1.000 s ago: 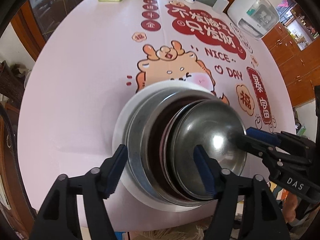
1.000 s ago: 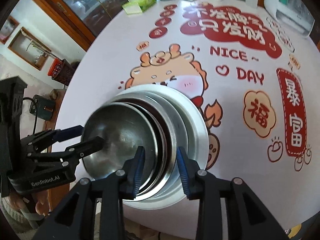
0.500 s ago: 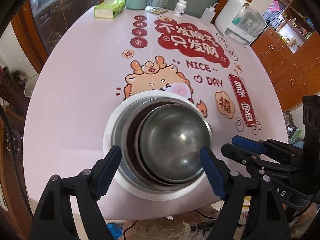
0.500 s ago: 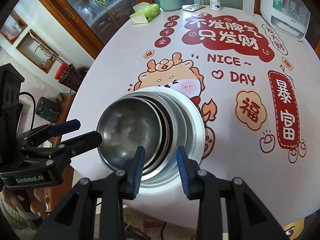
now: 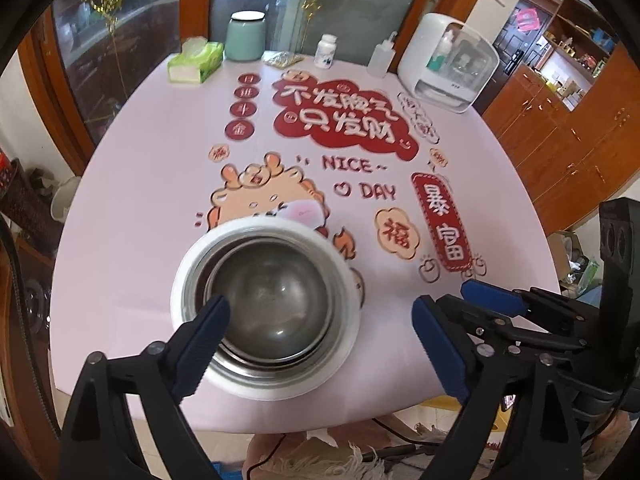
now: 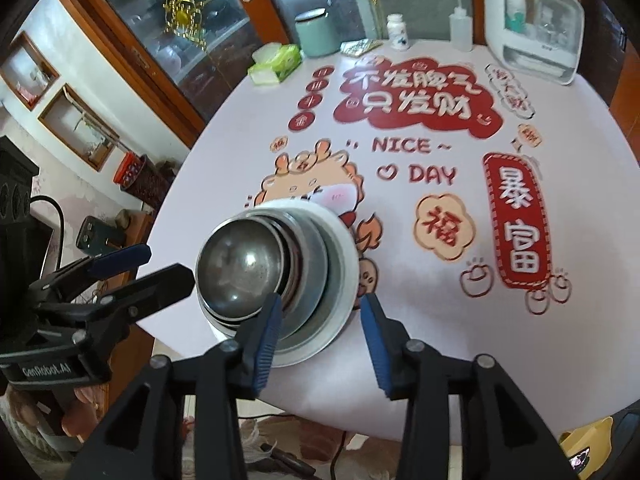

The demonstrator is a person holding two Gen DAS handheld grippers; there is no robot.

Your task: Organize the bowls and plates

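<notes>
Right, the round table [image 5: 132, 184] fills the view under its pink cloth [image 6: 420, 312] with the cartoon dragon and red lettering. At the far edge stands the white appliance [image 5: 448, 62], then the mint canister [image 5: 245, 36], the green tissue box [image 5: 195, 62], a squeeze bottle [image 5: 380, 58] and a small white pill bottle [image 5: 326, 51].

Near the front edge sits the stack: a white plate [image 5: 340, 364] at the bottom, a wide steel bowl [image 6: 316, 276] on it, more dishes nested inside, and the small steel bowl [image 5: 272, 300] on top. From the right wrist view that top bowl sits off-centre, toward the stack's left side.

The left gripper [image 5: 320, 344] hangs above the stack, jaws spread wide and holding nothing, one blue pad crossing the plate's near-left rim in the view. The right gripper [image 6: 320, 324] is likewise released, fingers parted and empty, over the near right part of the stack. In the left wrist view it sits off to the right, clear of the dishes.
</notes>
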